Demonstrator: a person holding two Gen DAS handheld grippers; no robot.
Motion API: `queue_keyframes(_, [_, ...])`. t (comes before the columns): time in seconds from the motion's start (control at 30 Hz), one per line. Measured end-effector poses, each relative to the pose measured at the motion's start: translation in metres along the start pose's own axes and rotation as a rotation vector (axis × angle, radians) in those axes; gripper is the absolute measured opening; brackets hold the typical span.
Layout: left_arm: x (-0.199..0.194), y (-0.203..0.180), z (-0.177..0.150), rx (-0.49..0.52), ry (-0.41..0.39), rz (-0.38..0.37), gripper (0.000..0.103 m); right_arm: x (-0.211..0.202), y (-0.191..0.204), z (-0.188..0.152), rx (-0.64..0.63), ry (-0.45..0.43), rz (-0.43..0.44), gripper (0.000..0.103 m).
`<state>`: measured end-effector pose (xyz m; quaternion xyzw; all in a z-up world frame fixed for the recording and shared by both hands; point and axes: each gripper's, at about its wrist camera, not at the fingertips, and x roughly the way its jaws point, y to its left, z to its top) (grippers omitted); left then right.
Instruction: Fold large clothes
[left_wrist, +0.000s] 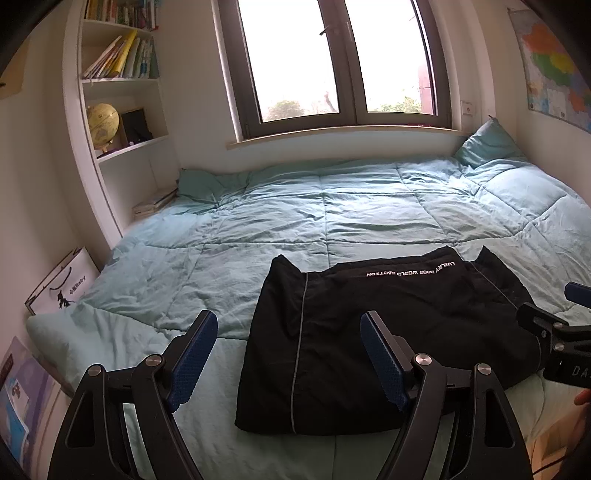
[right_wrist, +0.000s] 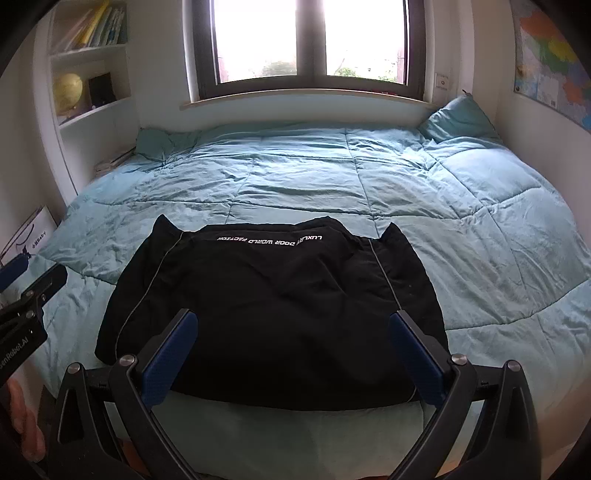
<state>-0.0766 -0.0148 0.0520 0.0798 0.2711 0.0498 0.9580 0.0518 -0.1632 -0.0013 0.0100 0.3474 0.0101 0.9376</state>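
A black garment with white lettering and grey piping lies folded into a rough rectangle on the teal quilted bed, near its front edge. It also shows in the right wrist view. My left gripper is open and empty, held above the garment's left edge. My right gripper is open and empty, held above the garment's near edge. The right gripper's tip shows at the right of the left wrist view. The left gripper's tip shows at the left of the right wrist view.
A window is behind the bed. A white bookshelf with books and a globe stands at the left. A teal pillow lies at the back right. A white paper bag leans on the left wall. A map hangs on the right wall.
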Motion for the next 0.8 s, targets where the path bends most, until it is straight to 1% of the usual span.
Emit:
queue_keyframes(0.43, [0.005, -0.005, 0.0, 0.016, -0.002, 0.04, 0.081, 0.004, -0.012, 0.0, 0.057, 0.007, 0.015, 0.103])
queue_keyframes(0.67, [0.007, -0.007, -0.001, 0.032, -0.011, 0.059, 0.081, 0.008, -0.011, 0.001, 0.052, 0.015, 0.018, 0.103])
queue_keyframes(0.8, [0.008, -0.009, -0.003, 0.042, -0.004, 0.04, 0.081, 0.009, -0.01, 0.001, 0.053, 0.012, 0.012, 0.103])
